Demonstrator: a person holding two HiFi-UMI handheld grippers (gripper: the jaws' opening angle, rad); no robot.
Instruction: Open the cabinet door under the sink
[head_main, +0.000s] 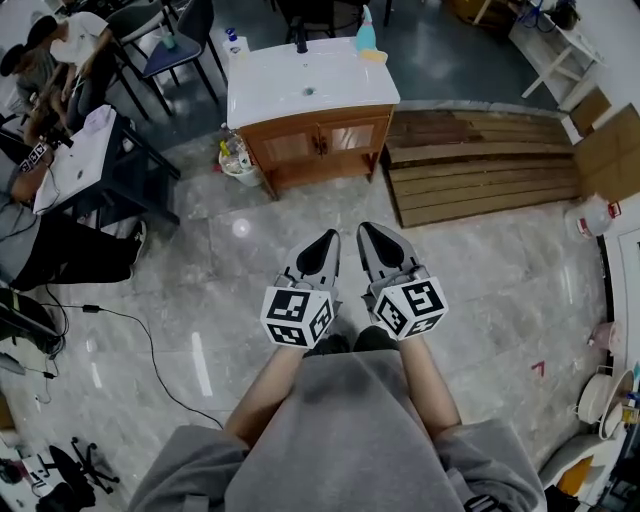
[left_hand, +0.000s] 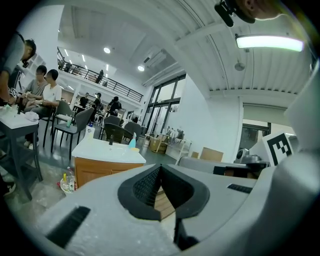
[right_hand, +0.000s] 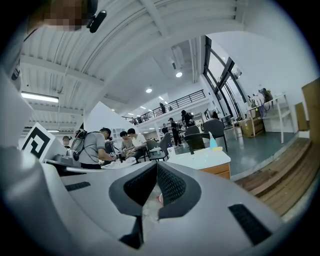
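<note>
The left gripper (head_main: 331, 236) was closed, its dark pads meeting at the tip with nothing between them; the left gripper view showed only wooden boards through the slit behind the shut tips (left_hand: 160, 169). The right gripper (head_main: 366, 230) was likewise closed and empty, its pads together in its own view (right_hand: 155, 166). Both were held side by side, close but apart, over the stone floor (head_main: 200, 260), pointing toward the cabinet (head_main: 318, 142) and touching nothing.

The cabinet stood well ahead of both grippers, near the top middle of the head view, under a white sink top (head_main: 310, 80) that carried a dark faucet (head_main: 300, 42) and a blue bottle (head_main: 365, 34). Its long axis ran across the view from left to right, slightly tilted, and its wooden front faced the person. The two doors (head_main: 290, 148) appeared shut and flush, though the distance made the seam hard to read. A bin of bottles (head_main: 236, 160) sat just beside its left end, and wooden planks (head_main: 480, 165) lay to its right.
</note>
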